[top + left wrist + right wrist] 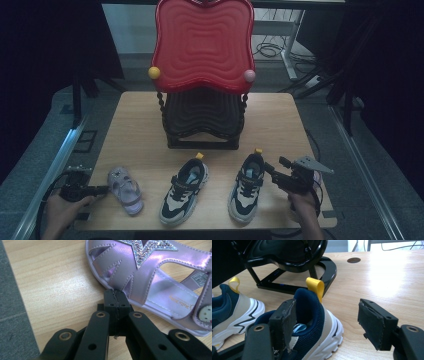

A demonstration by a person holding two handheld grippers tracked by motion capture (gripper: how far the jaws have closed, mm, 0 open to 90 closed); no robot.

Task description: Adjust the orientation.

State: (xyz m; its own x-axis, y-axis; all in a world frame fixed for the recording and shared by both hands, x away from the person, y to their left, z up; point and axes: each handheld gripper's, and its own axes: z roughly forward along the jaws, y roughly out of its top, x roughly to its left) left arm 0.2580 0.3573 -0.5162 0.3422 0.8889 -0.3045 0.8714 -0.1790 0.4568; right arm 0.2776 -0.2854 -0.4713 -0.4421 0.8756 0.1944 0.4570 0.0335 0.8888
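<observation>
Looks like shoe-racking is starting: right gripper [329, 325] is spread around the heel of the right sneaker [247, 186], just in front of the red rack [202, 75]. Next it needs to pinch. Left gripper [117, 305] is pressed together, touching the purple sandal [155, 277].

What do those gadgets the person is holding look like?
Both are black pistol-like tools. The left gripper has two black jaws on bolted link arms with brass-ringed holes. The right gripper carries a grey three-cornered plate; its jaws have worn dark pads. Black cables trail from each.
</observation>
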